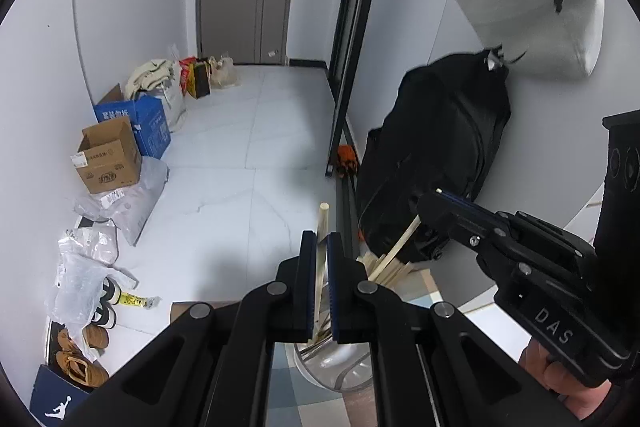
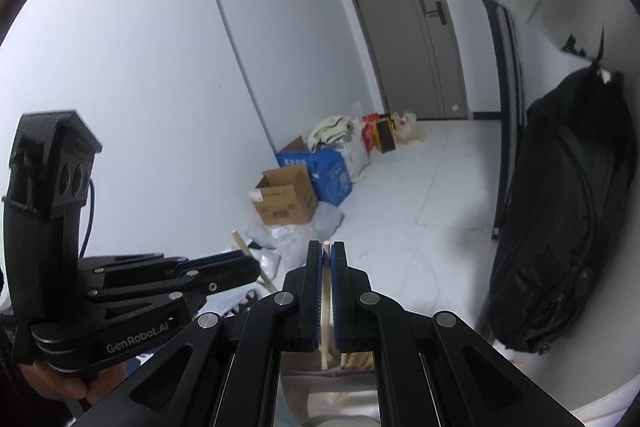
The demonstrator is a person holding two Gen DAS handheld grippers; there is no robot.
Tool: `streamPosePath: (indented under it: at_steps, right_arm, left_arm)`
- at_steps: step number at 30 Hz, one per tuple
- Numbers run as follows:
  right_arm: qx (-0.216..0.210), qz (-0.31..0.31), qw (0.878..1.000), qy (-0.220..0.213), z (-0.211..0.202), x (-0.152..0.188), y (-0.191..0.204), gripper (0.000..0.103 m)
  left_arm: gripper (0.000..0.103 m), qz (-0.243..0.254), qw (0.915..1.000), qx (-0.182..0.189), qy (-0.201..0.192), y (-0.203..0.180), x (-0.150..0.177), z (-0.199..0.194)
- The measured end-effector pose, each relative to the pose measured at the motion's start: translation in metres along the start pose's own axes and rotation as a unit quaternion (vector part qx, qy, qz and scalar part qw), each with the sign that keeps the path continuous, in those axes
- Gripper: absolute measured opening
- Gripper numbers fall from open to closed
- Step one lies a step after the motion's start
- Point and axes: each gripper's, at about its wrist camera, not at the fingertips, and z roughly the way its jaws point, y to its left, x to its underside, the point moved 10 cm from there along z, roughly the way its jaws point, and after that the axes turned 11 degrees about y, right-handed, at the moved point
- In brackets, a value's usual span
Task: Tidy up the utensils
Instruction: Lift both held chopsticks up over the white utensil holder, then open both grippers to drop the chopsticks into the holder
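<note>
Chopsticks fill both grippers. Left gripper [image 1: 321,239] is clamped on 1 pale wooden chopstick [image 1: 322,223], whose blunt end rises above the fingertips while its lower part runs down into a clear glass cup [image 1: 340,367] directly below. Right gripper [image 2: 327,247] is clamped on a second chopstick [image 2: 327,303], its tip just showing between the blue pads. More wooden sticks [image 1: 390,269] lie fanned beside the cup. Behind are a white tiled floor [image 1: 240,147], a brown cardboard box [image 1: 110,157], a blue box [image 1: 150,125] and a black bag [image 1: 440,155].
</note>
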Motion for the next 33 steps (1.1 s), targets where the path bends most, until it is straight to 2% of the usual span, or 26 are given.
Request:
streamPosePath:
  at_steps: [4,6,10,14,18,23,25,27,29,33]
  right_arm:
    - [-0.01,0.021,1.0,0.013,0.015,0.011,-0.01,0.003]
    - [-0.015,0.037,0.999,0.018,0.021,0.02,-0.017,0.003]
    - [-0.019,0.057,0.998,0.034,0.031,0.033,-0.03,0.004]
    - [-0.027,0.054,0.997,0.04,0.036,0.037,-0.031,0.004]
    - [-0.045,0.047,0.997,0.036,0.036,0.036,-0.026,0.006]
    - [-0.048,0.064,0.996,0.031,0.03,0.037,-0.031,0.019]
    - [-0.051,0.074,0.996,0.028,0.031,0.036,-0.031,0.024]
    - [-0.047,0.081,0.995,0.026,0.026,0.036,-0.035,0.031]
    - [-0.045,0.082,0.995,0.022,0.021,0.036,-0.036,0.032]
    - [-0.038,0.082,0.996,0.017,0.011,0.037,-0.038,0.04]
  left_arm:
    - [0.001,0.012,0.9998,0.002,0.015,0.001,0.009,0.016]
    - [0.001,0.006,0.9995,0.017,0.027,0.002,0.013,0.024]
    - [0.001,0.019,0.9987,0.025,0.039,0.002,0.016,0.033]
    - [0.001,0.017,0.9978,0.049,0.042,0.001,0.014,0.037]
    - [0.001,0.0,0.9977,0.056,0.038,0.007,0.012,0.037]
    - [0.002,-0.014,0.998,0.05,0.036,0.014,0.013,0.034]
    - [0.005,-0.014,0.9986,0.04,0.032,0.014,0.014,0.032]
    - [0.015,-0.016,0.9989,0.034,0.028,0.015,0.014,0.031]
    - [0.021,-0.019,0.9992,0.026,0.024,0.017,0.015,0.028]
    - [0.022,-0.02,0.9997,0.011,0.012,0.02,0.016,0.018]
